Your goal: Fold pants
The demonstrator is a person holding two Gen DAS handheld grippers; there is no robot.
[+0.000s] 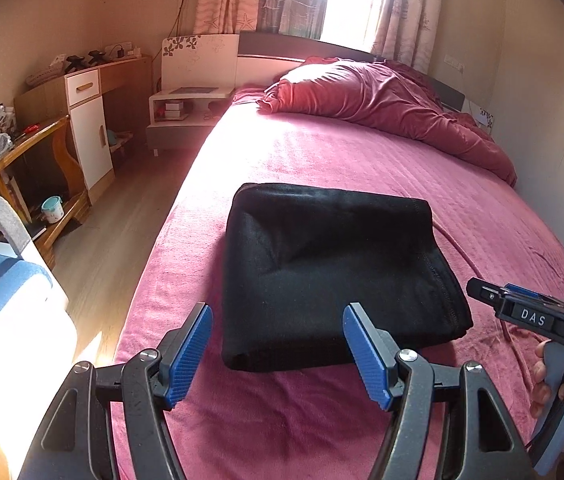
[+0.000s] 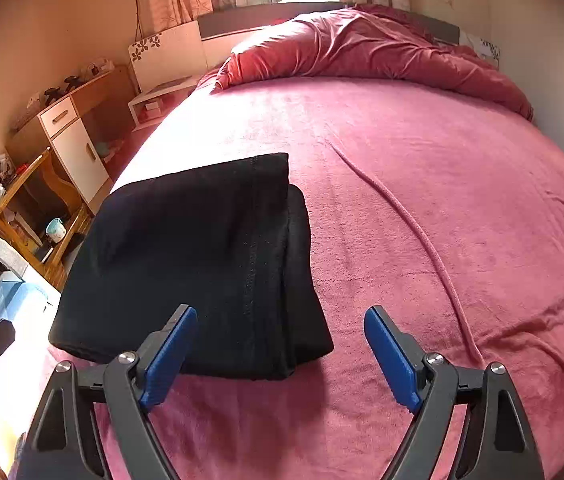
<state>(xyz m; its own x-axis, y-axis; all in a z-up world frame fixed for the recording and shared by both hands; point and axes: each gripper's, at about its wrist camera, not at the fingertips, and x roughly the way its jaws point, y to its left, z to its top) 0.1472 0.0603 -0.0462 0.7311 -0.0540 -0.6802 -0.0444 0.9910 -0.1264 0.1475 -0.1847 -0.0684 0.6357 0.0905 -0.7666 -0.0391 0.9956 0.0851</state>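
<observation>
The black pants [image 1: 329, 272] lie folded into a thick rectangle on the pink bed cover [image 1: 361, 160]. They also show in the right wrist view [image 2: 198, 264], left of centre. My left gripper [image 1: 278, 352] is open and empty, just short of the bundle's near edge. My right gripper [image 2: 282, 356] is open and empty, at the bundle's near right corner. The right gripper's body [image 1: 529, 312] shows at the right edge of the left wrist view, held in a hand.
A crumpled red duvet [image 1: 381, 100] lies at the head of the bed. A ridge [image 2: 421, 240] runs across the cover right of the pants. A wooden desk [image 1: 38, 148], white cabinet [image 1: 90, 136] and nightstand [image 1: 186, 108] line the floor left of the bed.
</observation>
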